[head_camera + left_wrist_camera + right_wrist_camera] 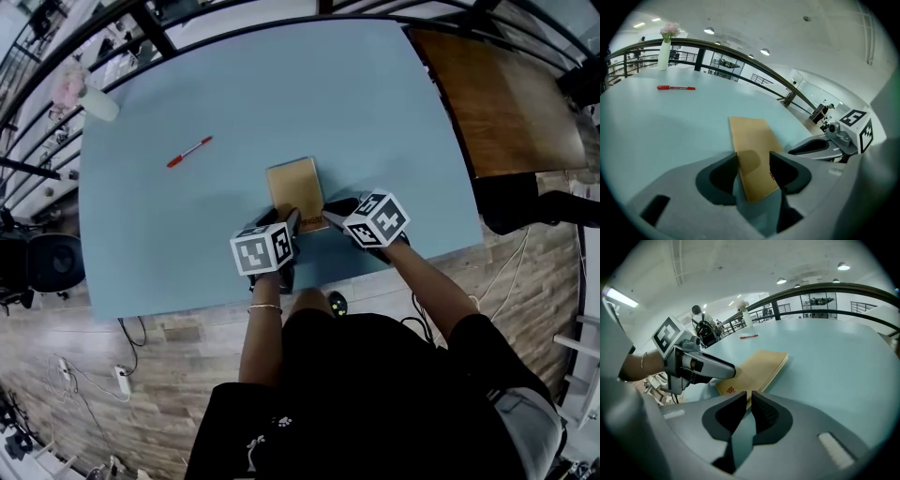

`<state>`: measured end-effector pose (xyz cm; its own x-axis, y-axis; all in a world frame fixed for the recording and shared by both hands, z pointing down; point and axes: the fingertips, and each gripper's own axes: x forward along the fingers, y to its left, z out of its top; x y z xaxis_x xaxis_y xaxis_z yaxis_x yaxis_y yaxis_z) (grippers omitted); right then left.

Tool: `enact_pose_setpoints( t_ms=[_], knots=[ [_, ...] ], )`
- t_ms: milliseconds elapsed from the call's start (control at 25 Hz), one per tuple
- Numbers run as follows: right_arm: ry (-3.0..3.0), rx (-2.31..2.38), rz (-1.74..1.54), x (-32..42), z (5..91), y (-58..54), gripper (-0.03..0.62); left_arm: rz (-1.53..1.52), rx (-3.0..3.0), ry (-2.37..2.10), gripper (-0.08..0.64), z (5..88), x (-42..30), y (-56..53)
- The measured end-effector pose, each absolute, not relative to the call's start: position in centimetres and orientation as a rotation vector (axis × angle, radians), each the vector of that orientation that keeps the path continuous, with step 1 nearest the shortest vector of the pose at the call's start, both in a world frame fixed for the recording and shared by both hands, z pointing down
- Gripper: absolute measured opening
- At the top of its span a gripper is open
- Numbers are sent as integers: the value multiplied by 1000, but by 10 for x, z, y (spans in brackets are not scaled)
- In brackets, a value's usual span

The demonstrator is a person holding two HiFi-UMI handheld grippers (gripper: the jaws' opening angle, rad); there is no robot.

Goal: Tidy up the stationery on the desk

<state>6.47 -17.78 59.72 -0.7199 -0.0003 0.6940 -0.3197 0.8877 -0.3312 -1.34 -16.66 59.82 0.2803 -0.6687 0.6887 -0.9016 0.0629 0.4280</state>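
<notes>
One brown notebook point(294, 187) lies flat on the blue desk point(281, 84). My left gripper point(753, 161) has its jaws wide apart. The notebook's near end shows in the gap, but the pads are not pressing it. My right gripper point(750, 399) has its jaws almost together, with only a slit between them and nothing in it. Its tips sit just beside the notebook's near right corner. One red pen point(189, 152) lies well apart, up-left of the notebook. One white vase point(664, 51) stands farther that way, at the desk's edge.
</notes>
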Motion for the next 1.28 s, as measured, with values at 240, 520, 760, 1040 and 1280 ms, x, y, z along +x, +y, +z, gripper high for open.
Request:
enact_pose_setpoints(
  t_ms=[240,520,760,1040,1280],
  knots=[
    [-2322,207,557,63,599,-145,44,319,1650,-1477,213,600,-15,-132],
    [-2315,168,552,63,600,-114,44,340,1654,-1478,213,600,-13,-101],
    [-2288,128,502,66,604,-97,44,339,1653,-1480,213,602,-11,-86],
    [-2290,131,494,64,606,-97,48,337,1660,-1483,213,604,-12,-86],
    [-2350,183,501,63,597,-105,42,300,1681,-1484,213,598,-15,-87]
  ],
)
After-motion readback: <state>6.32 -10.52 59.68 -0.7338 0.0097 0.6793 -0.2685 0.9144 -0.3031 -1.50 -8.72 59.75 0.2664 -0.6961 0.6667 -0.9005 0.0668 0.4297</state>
